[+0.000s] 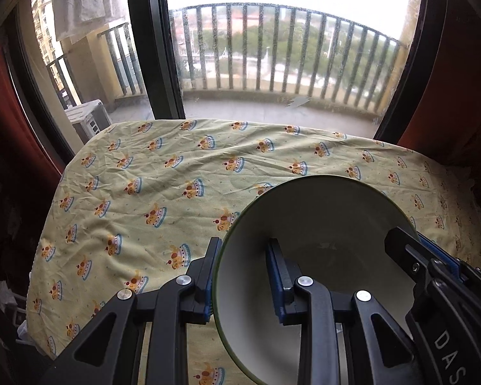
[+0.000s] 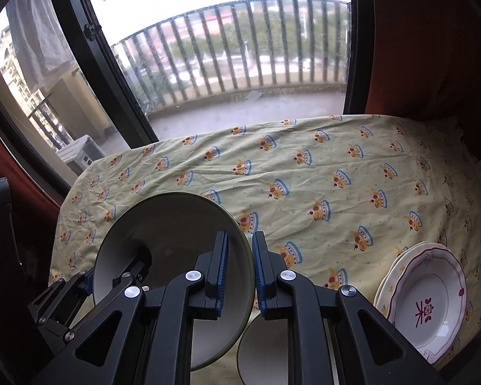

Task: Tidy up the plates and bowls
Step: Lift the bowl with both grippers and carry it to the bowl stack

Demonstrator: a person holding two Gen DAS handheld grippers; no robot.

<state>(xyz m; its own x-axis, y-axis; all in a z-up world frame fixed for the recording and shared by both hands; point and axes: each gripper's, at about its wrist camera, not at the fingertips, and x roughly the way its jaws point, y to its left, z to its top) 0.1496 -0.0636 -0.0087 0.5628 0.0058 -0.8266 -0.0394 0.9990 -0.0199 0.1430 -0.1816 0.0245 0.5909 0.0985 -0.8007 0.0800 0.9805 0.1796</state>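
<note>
Both pairs of jaws pinch the same big bowl (image 1: pixel 311 224) by its thin green rim, 1 on each side, holding it lifted and tilted above the desk. In the left wrist view the left gripper (image 1: pixel 243 276) has 1 blue-padded finger outside the bowl's wall and the other inside the pale hollow, the 2 drawn nearly together on the rim. The right gripper (image 1: pixel 433 256) shows at the bowl's far edge in that same view, clamped in like fashion.

From the right wrist view, the right gripper (image 2: pixel 240 269) bites the bowl's (image 2: pixel 163 231) near rim between its blue pads, while the left gripper (image 2: pixel 89 280) grips the opposite edge. Under the bowl, near the bottom of this view, the rim of a smaller white bowl (image 2: pixel 266 349) peeks out; whether the 2 touch is hard to say, as the black fingers cover much of it.

Well apart at the right, a stack of 2 scalloped plates (image 2: pixel 426 301) lies on the yellow tablecloth (image 2: pixel 304 166), which is printed with small crowns and covers the desk. The top plate bears a dark red border and a red character at its centre.

Beyond the desk stands a black-framed window (image 1: pixel 150 48), with a balcony railing (image 1: pixel 272 48) and trees outside.
</note>
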